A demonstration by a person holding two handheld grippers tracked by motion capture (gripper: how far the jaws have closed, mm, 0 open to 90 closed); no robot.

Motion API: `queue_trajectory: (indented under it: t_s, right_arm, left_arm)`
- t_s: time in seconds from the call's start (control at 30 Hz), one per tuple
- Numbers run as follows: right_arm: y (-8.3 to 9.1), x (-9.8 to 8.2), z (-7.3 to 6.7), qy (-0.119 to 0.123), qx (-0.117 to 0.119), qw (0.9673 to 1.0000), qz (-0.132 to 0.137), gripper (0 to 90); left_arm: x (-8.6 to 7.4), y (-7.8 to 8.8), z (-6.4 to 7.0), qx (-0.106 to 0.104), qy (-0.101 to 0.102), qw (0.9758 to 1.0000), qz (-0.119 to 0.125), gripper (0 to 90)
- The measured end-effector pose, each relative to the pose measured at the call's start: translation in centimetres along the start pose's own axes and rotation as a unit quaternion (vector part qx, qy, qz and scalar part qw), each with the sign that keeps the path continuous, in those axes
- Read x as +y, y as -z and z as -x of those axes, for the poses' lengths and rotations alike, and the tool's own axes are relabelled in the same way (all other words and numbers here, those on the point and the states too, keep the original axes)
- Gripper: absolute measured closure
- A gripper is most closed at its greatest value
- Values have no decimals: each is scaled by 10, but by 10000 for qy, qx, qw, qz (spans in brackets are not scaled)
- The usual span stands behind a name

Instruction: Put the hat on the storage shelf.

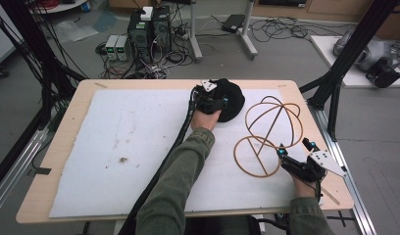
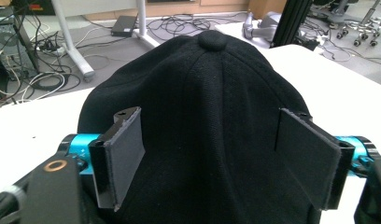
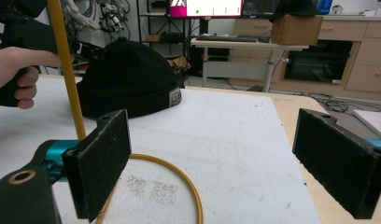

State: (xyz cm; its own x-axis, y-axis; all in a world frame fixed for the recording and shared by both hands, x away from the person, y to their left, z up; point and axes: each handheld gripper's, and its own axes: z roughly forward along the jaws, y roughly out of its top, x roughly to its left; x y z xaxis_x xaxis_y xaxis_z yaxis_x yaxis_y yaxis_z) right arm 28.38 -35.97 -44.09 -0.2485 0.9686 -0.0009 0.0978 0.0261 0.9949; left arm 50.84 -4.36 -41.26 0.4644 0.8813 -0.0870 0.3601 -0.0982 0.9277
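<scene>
Straddling black cap [image 2: 212, 112], left gripper [image 2: 216, 158] fingers apart, right gripper [image 3: 226, 172] fingers apart beside wire stand [image 1: 266, 132]

In the left gripper view, the black cap [image 2: 202, 116] ran off the bottom edge, its brim out of sight. The right gripper view cut off the wire stand [image 3: 69, 70] at top and bottom. The patch [image 3: 174, 97] on the cap was unreadable.

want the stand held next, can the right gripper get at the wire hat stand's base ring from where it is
Probably yes: the right gripper is open beside the base ring of the wire hat stand, with only bare white mat between them.
</scene>
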Motion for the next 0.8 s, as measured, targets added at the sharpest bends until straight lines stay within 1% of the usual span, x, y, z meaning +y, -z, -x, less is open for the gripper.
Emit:
queue_trajectory:
  t_s: [0.07,0.1,0.17,0.2,0.27,0.33,0.37,0.4,0.43,0.5,0.53,0.57,0.6,0.63,0.7,0.77,0.8]
  right_arm:
    - [0,0,0,-9,3,10000,-6,107]
    - [0,0,0,-8,5,10000,4,107]
    - [0,0,0,-10,3,10000,8,107]
    - [0,0,0,-8,5,10000,-2,107]
    - [0,0,0,-9,12,10000,3,107]
    - [0,0,0,-6,9,10000,2,107]
    - [0,0,0,-50,14,10000,8,107]
    - [0,0,0,-48,9,10000,7,107]
    - [0,0,0,-48,9,10000,7,107]
    - [-1,0,0,-20,27,10000,1,107]
    - [0,0,0,-5,37,10000,1,107]
    - [0,0,0,-8,47,10000,3,107]
    - [0,0,0,-9,50,10000,-5,107]
    - [0,0,0,-13,47,10000,-5,107]
    - [0,0,0,-2,56,10000,-8,107]
    - [0,0,0,-5,57,10000,-6,107]
    - [0,0,0,-7,50,10000,-7,107]
  left_arm:
    - [0,0,-1,13,35,10000,-35,271]
    - [-1,0,0,-15,93,9999,-112,270]
    - [-3,-1,2,-24,4,9998,-187,287]
    - [-3,-1,2,-24,4,9998,-187,318]
    - [-4,-2,5,-17,-68,9996,-256,425]
    - [-4,-2,5,-58,-2,9996,-277,503]
    - [-4,-1,5,-96,22,9995,-290,542]
    - [-4,-1,5,-96,22,9995,-290,599]
    - [-3,-1,6,-85,24,9996,-260,599]
    - [-2,1,5,13,-89,9996,-257,735]
    - [-1,1,5,44,-56,9997,-232,840]
    - [-1,1,5,44,-56,9997,-232,861]
    - [0,2,4,63,-26,9996,-256,873]
    - [-1,2,4,62,-40,9997,-245,876]
    - [-1,2,4,30,-53,9997,-251,879]
    - [0,4,6,-29,-130,9997,-209,880]
    - [1,4,7,-61,-122,9997,-181,881]
